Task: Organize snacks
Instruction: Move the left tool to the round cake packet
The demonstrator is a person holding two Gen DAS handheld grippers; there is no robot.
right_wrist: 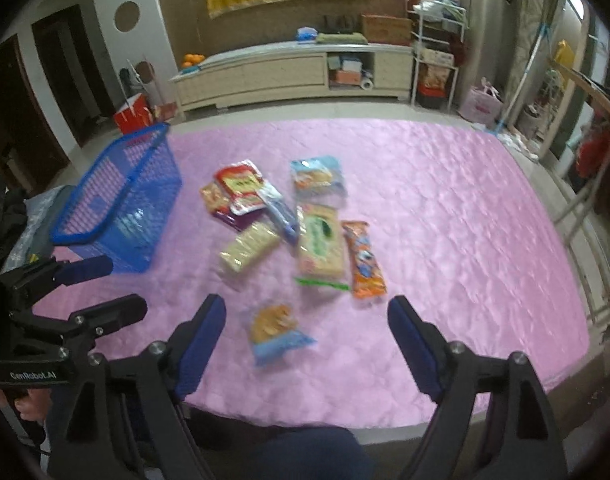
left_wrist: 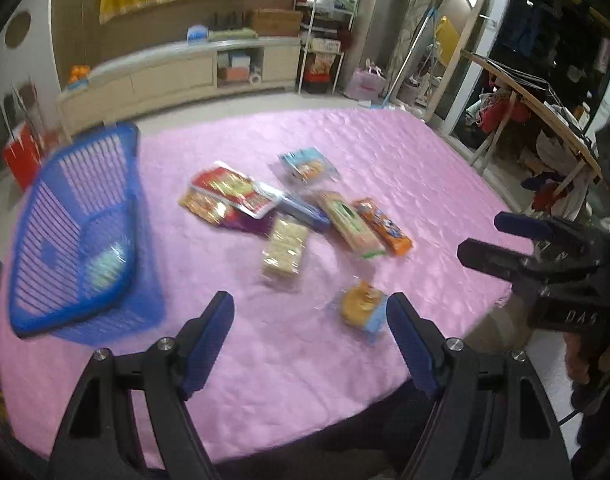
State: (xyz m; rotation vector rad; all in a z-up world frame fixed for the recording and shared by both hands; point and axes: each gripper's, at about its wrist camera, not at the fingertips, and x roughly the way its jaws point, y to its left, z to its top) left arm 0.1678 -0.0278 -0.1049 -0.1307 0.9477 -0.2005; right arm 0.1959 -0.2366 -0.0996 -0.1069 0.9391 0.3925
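A: How are the surroundings arranged?
B: A pink quilted cloth point(right_wrist: 445, 208) is spread beneath a blue slatted basket point(right_wrist: 125, 200) at left, with one blurred packet inside. Snack packets point(right_wrist: 321, 240) are clustered just beside it; a biscuit pack point(right_wrist: 275, 332) lies apart, nearest.

A: And the claws?
B: The left gripper point(left_wrist: 309, 316) and right gripper point(right_wrist: 307, 320) are held wide apart, nothing grasped or touched.
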